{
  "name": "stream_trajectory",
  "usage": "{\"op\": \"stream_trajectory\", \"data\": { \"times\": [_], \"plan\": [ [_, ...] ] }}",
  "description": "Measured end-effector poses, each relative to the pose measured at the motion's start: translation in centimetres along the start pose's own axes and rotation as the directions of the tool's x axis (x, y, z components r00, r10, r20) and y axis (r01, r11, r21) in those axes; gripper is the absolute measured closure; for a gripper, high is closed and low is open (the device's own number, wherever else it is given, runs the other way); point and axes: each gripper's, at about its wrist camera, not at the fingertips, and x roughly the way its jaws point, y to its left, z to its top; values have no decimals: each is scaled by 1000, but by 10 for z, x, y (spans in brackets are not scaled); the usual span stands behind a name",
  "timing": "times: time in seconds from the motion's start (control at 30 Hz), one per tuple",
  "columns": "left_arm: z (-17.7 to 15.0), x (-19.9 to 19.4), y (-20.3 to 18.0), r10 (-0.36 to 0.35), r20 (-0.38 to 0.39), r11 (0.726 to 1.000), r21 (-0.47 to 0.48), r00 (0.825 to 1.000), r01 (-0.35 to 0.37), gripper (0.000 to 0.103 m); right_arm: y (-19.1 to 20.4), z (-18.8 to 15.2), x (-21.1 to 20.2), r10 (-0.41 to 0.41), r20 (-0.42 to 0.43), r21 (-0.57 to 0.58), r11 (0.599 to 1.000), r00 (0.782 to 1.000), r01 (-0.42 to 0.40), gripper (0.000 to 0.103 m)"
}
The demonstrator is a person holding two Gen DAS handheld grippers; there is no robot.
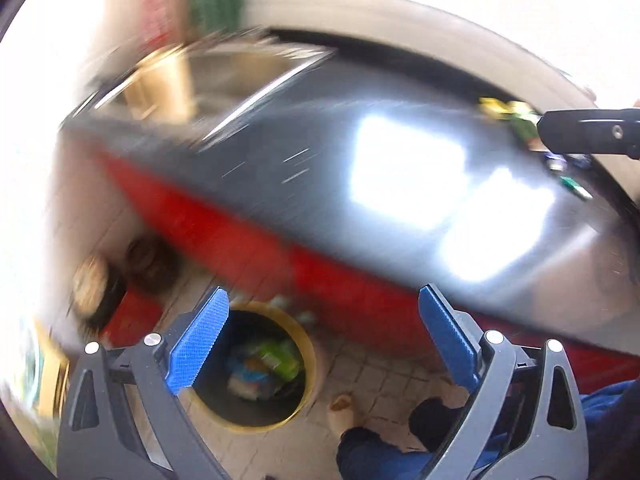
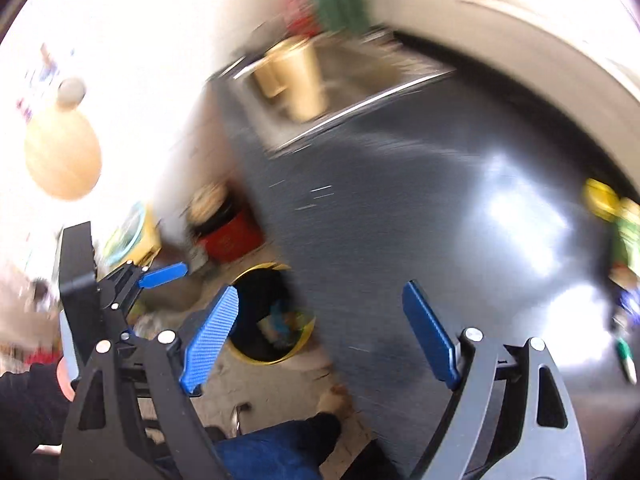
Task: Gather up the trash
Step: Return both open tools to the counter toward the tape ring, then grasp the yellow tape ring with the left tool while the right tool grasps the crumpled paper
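A black bin with a yellow rim (image 1: 308,360) stands on the tiled floor below the counter, and blurred colourful wrappers (image 1: 264,364) lie inside it. My left gripper (image 1: 323,291) hangs above the bin, open, with nothing between its blue pads. My right gripper (image 2: 320,287) is also open and empty, over the counter's edge with the bin (image 2: 276,354) below on the left. More trash, yellow and green packets (image 2: 608,208), lies at the counter's far right, and it shows again as yellow and green packets (image 1: 508,114) in the left wrist view. Both views are motion-blurred.
The dark glossy countertop (image 1: 320,140) has a red front (image 1: 240,236) and a steel sink (image 2: 360,76) at its far end holding a tan jug (image 2: 296,76). A red bucket (image 2: 232,236) stands on the floor. A person's leg and bare foot (image 1: 340,404) are beside the bin.
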Motion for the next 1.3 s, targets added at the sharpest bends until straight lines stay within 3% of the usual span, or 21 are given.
{"op": "stream_trajectory", "data": {
  "times": [0.1, 0.23, 0.37, 0.53, 0.73, 0.9, 1.07, 1.3],
  "plan": [
    [38, 7, -65, -72, 33, 990, 125, 997, 67, 10, -59, -19, -46, -123, 56, 90, 989, 991, 118, 22],
    [73, 20, -135, -156, 27, 970, 192, 987, 148, 10, -135, -52, -100, -245, 73, 243, 945, 967, 221, 22],
    [87, 31, -190, -238, 0, 948, 215, 971, 233, 10, -187, -86, -138, -315, 80, 363, 893, 946, 266, 22],
    [94, 47, -241, -243, -45, 916, 317, 969, 245, 10, -232, -115, -156, -347, 72, 454, 846, 935, 279, 22],
    [120, 76, -258, -213, -58, 900, 378, 975, 219, 10, -273, -123, -163, -358, 64, 474, 832, 931, 288, 22],
    [161, 132, -267, -165, -86, 900, 394, 982, 186, 10, -320, -111, -155, -375, 48, 475, 824, 926, 310, 21],
    [198, 187, -277, -129, -103, 901, 404, 986, 160, 10, -387, -96, -129, -389, -5, 482, 806, 921, 343, 20],
    [245, 250, -290, -123, -112, 890, 426, 986, 159, 10, -459, -81, -76, -394, -91, 430, 813, 914, 393, 19]
  ]
}}
